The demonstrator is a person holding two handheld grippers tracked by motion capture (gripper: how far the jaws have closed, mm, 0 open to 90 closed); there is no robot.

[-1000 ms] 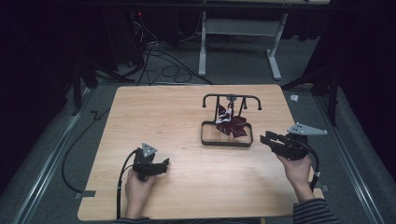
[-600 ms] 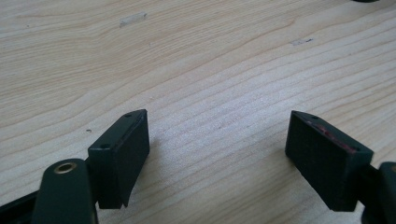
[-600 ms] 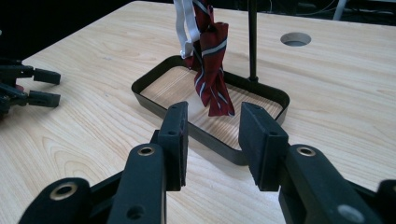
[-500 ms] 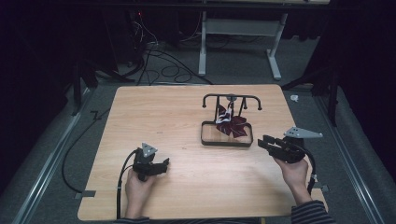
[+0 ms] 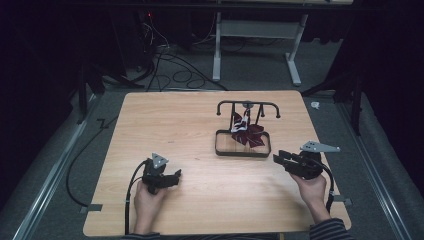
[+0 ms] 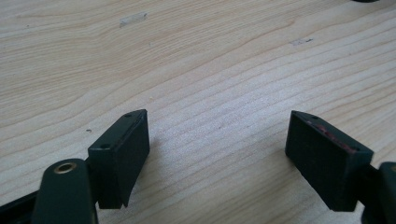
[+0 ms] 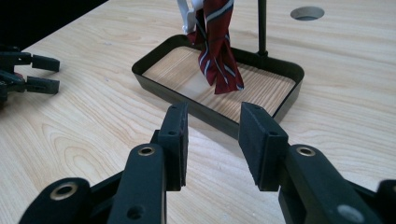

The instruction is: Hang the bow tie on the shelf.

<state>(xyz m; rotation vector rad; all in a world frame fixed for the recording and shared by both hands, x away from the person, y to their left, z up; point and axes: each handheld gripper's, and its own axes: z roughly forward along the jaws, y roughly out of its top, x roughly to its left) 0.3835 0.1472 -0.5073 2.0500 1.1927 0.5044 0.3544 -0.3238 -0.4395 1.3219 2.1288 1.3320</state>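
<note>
A black metal stand (image 5: pixel 247 105) rises from a shallow black tray (image 5: pixel 218 141) right of the table's middle. A dark red cloth with pale stripes (image 5: pixel 248 133) hangs from the stand's bar by a white clip (image 7: pixel 189 13) and drops into the tray (image 7: pixel 159 81). My right gripper (image 5: pixel 281 159) hovers low just right of the tray and points at it. In the right gripper view its jaws (image 7: pixel 212 140) are open with nothing between them, and the cloth (image 7: pixel 217 51) hangs just beyond. My left gripper (image 5: pixel 173 176) rests near the front left. Its jaws (image 6: pixel 217 149) stand wide open over bare wood.
The wooden table (image 5: pixel 170 125) has a round hole (image 7: pixel 307 13) behind the tray. Cables trail from both grippers toward the near edge. In the right gripper view the left gripper (image 7: pixel 32 70) is far off at the left. Dark floor, cables and a desk frame (image 5: pixel 255 30) lie beyond.
My right gripper has sunk slightly toward the table and drifted a little nearer the tray's right end. The left gripper has stayed still.
</note>
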